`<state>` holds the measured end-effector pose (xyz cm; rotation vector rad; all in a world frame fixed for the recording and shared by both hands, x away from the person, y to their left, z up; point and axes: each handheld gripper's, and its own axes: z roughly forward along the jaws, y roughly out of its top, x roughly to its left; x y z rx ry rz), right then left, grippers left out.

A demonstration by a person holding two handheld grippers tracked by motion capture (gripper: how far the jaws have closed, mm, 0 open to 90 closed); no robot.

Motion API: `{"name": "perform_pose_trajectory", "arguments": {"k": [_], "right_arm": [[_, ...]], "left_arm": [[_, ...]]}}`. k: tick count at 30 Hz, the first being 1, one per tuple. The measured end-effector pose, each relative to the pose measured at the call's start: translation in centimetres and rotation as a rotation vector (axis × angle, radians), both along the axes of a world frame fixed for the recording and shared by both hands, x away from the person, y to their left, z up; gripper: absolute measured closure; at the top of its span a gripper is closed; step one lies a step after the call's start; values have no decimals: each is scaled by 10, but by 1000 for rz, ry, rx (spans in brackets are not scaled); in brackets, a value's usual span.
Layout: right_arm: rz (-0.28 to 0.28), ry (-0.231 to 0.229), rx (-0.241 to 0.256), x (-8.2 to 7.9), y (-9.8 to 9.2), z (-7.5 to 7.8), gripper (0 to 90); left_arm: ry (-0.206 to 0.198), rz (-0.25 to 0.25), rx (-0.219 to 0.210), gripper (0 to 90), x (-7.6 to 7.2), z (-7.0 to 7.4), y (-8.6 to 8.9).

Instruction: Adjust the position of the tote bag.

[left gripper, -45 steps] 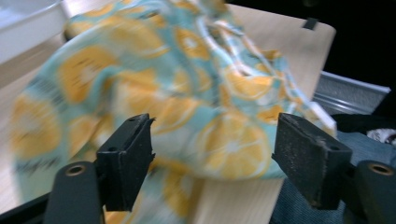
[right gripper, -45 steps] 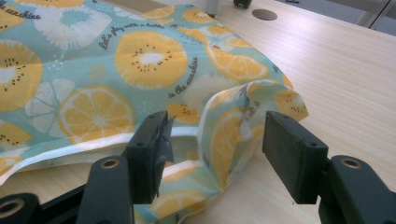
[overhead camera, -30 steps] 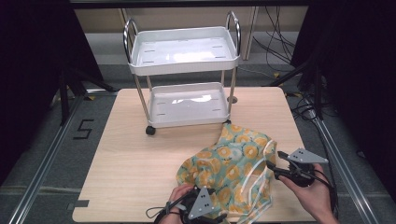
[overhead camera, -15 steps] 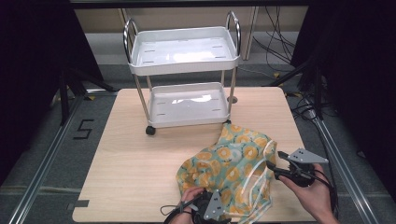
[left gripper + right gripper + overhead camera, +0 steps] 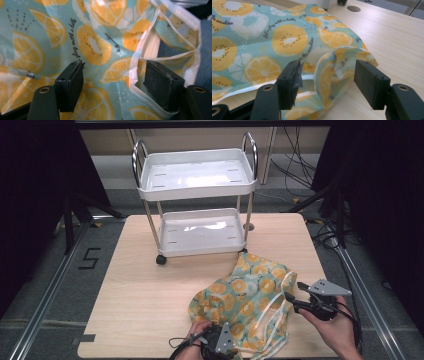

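Claws spread wide, both at the fruit-print cloth bag (image 5: 245, 307) lying on the near right of the table (image 5: 150, 290); our left claw (image 5: 113, 82) straddles its white-edged opening, our right claw (image 5: 328, 83) a raised fold at the bag's corner; we judge each should push deeper before pinching, taking one layer only, then lift evenly.
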<state>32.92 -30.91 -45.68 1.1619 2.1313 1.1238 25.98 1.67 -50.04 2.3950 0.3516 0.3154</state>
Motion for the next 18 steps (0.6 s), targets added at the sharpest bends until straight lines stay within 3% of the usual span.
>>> {"name": "perform_pose_trajectory", "arguments": {"k": [1, 4, 8, 11, 13, 14, 15, 17, 18], "right_arm": [[18, -31, -13, 3, -2, 0, 395], [30, -23, -20, 3, -2, 0, 395], [-6, 3, 5, -1, 1, 1, 395], [5, -5, -4, 0, -1, 1, 395], [4, -2, -1, 0, -1, 1, 395], [3, -3, 0, 0, 0, 1, 395], [3, -3, 0, 0, 0, 1, 395], [6, -4, -2, 0, 0, 1, 395], [6, -4, -2, 0, 0, 1, 395]], "left_arm": [[8, 5, 16, 336, 0, -2, 1], [10, 10, 18, 372, 1, -4, 2], [22, 14, 15, 468, 2, -4, 3], [50, 17, 13, 547, 4, -3, 6], [65, 24, 2, 646, 5, -3, 7], [59, 18, 21, 743, 6, -3, 8], [78, 19, 17, 743, 6, -2, 8], [87, 24, 29, 846, 7, -1, 9], [82, 28, 37, 846, 8, -1, 9]]}}
